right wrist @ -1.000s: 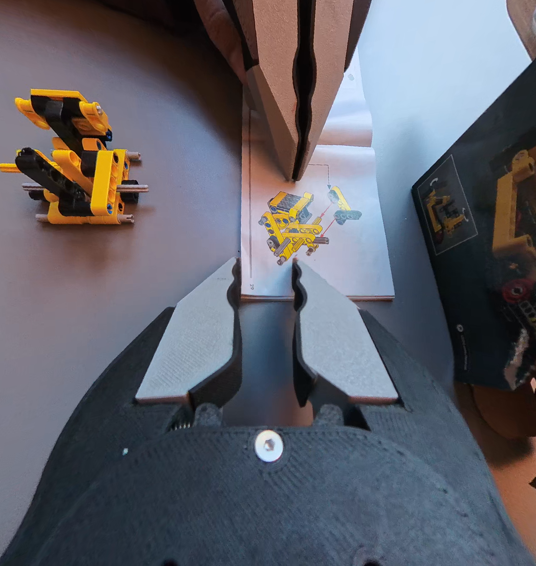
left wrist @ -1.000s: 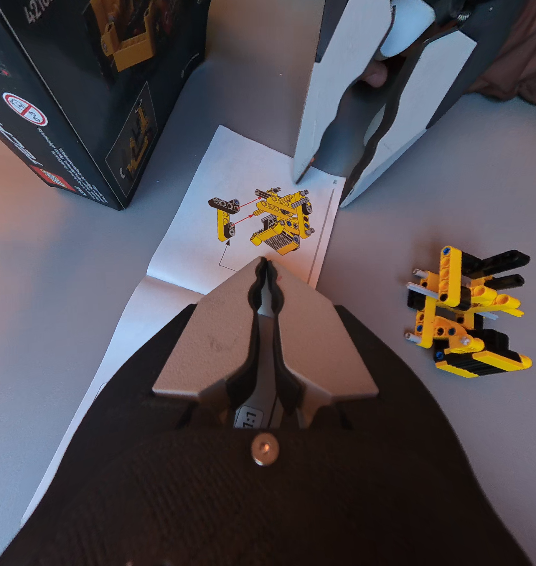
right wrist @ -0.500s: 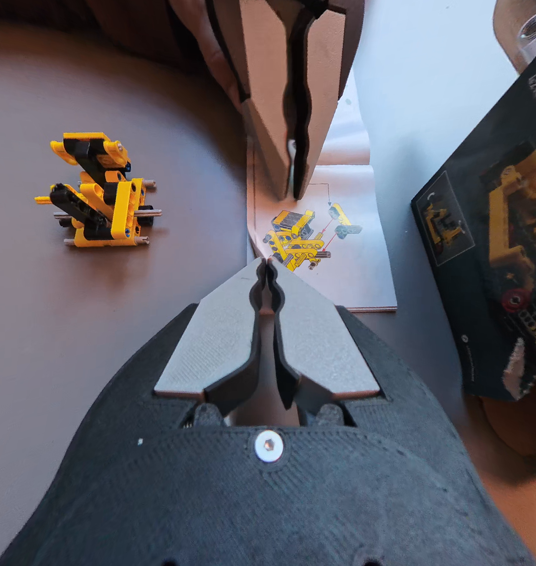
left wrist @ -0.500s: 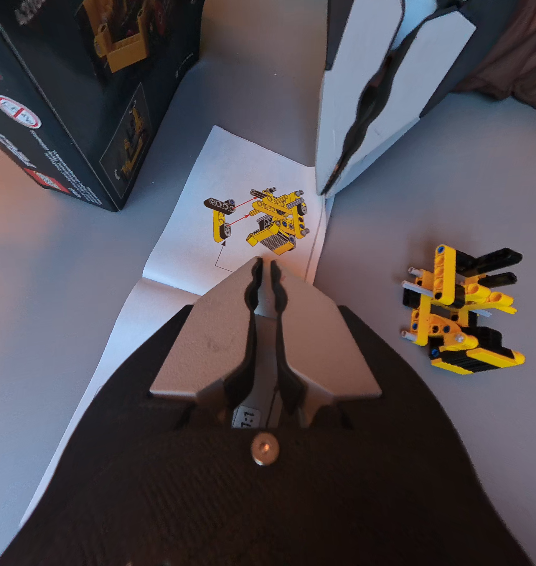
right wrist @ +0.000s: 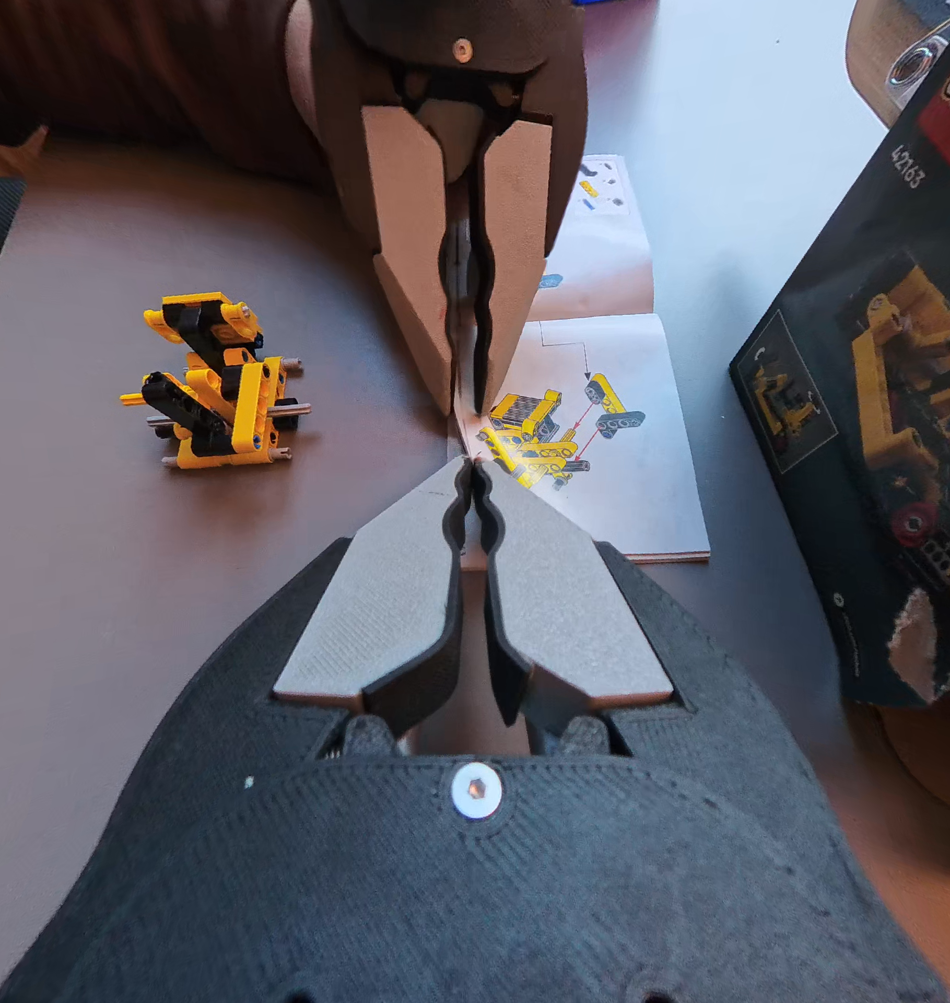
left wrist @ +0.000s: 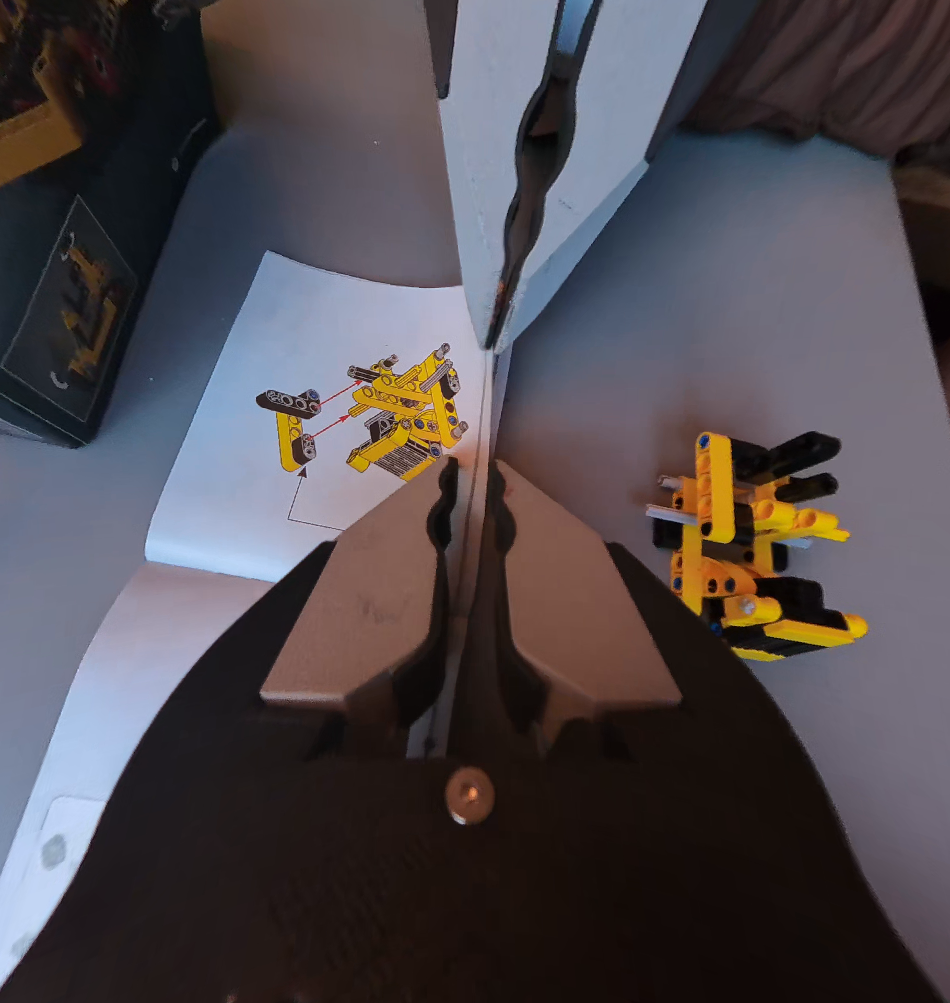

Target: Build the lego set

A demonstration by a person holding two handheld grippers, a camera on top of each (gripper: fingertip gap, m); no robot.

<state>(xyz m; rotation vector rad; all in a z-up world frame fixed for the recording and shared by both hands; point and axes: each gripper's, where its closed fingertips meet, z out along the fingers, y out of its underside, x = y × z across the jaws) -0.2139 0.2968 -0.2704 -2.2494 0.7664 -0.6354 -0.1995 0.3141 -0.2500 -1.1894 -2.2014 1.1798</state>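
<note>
The open instruction booklet (left wrist: pixel 310 336) lies on the grey table and also shows in the right wrist view (right wrist: pixel 641 488). My right gripper (right wrist: pixel 470 461) is shut on the free edge of a page and holds it lifted; it shows across from me in the left wrist view (left wrist: pixel 492 339). My left gripper (left wrist: pixel 473 464) is slightly open, and the raised page runs edge-on through its gap; it faces the right one in the right wrist view (right wrist: pixel 464 412). The partly built yellow and black lego model (left wrist: pixel 733 543) stands apart beside the booklet and also shows in the right wrist view (right wrist: pixel 223 391).
The dark lego box (left wrist: pixel 55 282) stands on the other side of the booklet, seen too in the right wrist view (right wrist: pixel 868 434). Brown fabric (left wrist: pixel 841 70) lies past the table's far edge. A wooden surface with a metal object (right wrist: pixel 906 70) sits behind the box. Both grippers' tips are close together, under 4 cm apart.
My right gripper went from open to shut on the page's edge and lifted it. My left gripper opened a little. Both moved sideways, and the page now stands between the left fingers.
</note>
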